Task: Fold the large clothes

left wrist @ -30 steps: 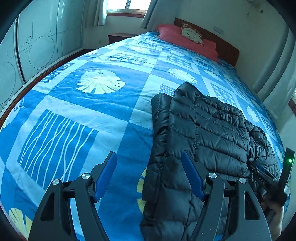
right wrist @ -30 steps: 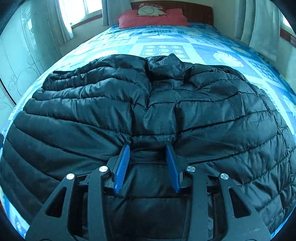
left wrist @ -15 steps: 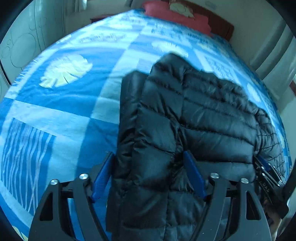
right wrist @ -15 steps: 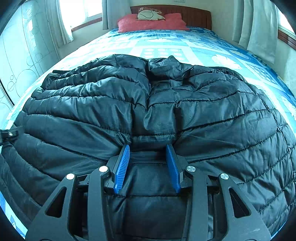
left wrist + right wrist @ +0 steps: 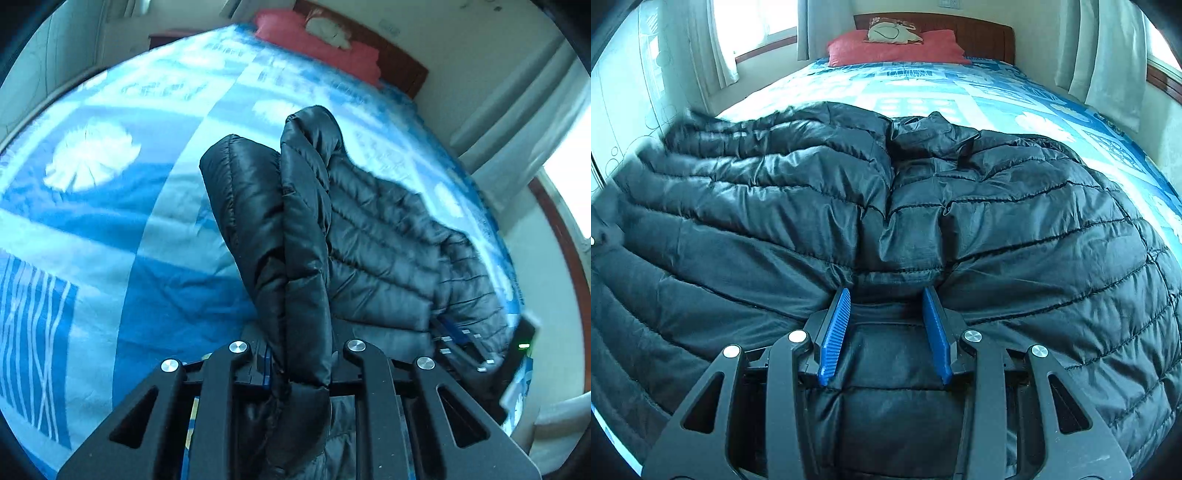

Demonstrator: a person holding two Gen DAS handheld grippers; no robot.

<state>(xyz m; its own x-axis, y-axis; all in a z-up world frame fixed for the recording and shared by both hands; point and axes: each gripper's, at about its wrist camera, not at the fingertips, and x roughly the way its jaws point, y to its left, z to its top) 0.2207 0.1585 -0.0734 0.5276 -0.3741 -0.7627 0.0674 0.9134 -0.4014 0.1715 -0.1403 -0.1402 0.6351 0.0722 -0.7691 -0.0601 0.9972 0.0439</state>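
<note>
Left gripper: closed tight on a thick doubled edge of the jacket, which bulges up between its fingers and is raised off the bed.

The jacket lies on the bed ahead and to the right of this gripper, long axis running away toward the red pillow. The left gripper is the one carrying the edge; judged, the fold will go rightward, across the jacket body.

Right gripper: fingers partly open, pressed onto the jacket's near hem with a ridge of fabric bunched between them; whether it actually grips cannot be told.

The left view alone shows the raised edge, bare bed beside it, and the right gripper at the jacket's far side. The right view alone shows the collar at the jacket's far end.
</note>
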